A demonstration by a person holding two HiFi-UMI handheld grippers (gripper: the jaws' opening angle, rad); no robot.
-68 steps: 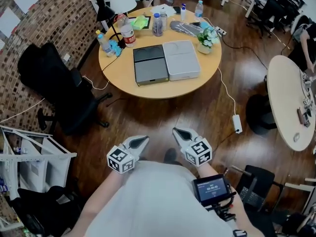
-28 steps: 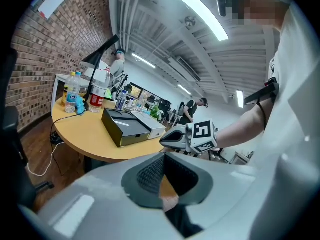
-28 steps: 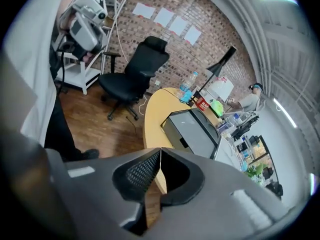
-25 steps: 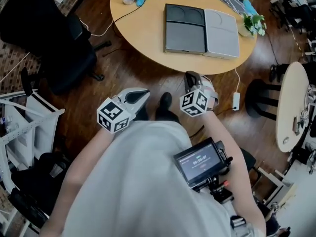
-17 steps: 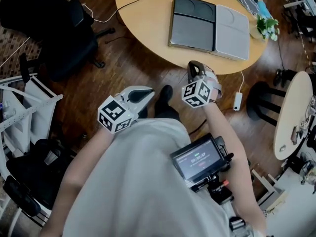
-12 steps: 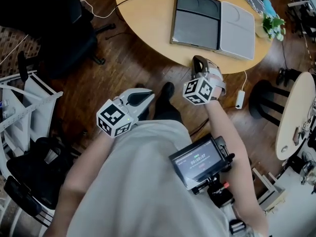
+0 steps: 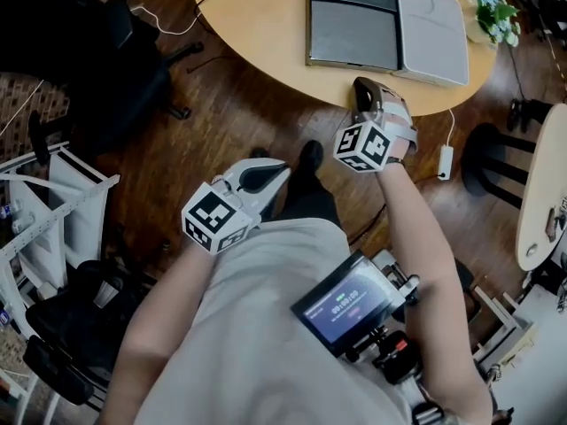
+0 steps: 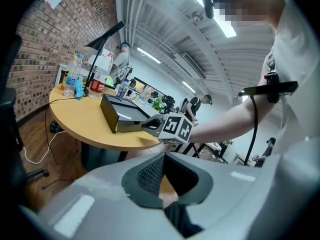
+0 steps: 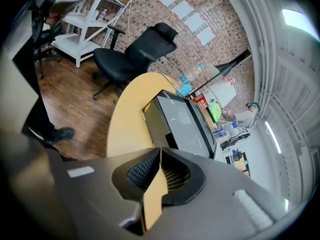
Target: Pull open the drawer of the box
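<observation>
Brown plank floor point(image 7: 226, 118) lies open before the round surface point(image 7: 257, 25). The dark box point(image 7: 350, 34) sits by the surface's near edge, bare top to its left. The right gripper point(image 7: 362, 87), fingers together and empty, reaches over that edge just before the box's front. The left gripper point(image 7: 283, 168), fingers together, hangs over the floor.

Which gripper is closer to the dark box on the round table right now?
Right. The right gripper is at the edge of the table, just in front of the dark box. The left gripper hangs back over the wooden floor, well short of the table.
</observation>
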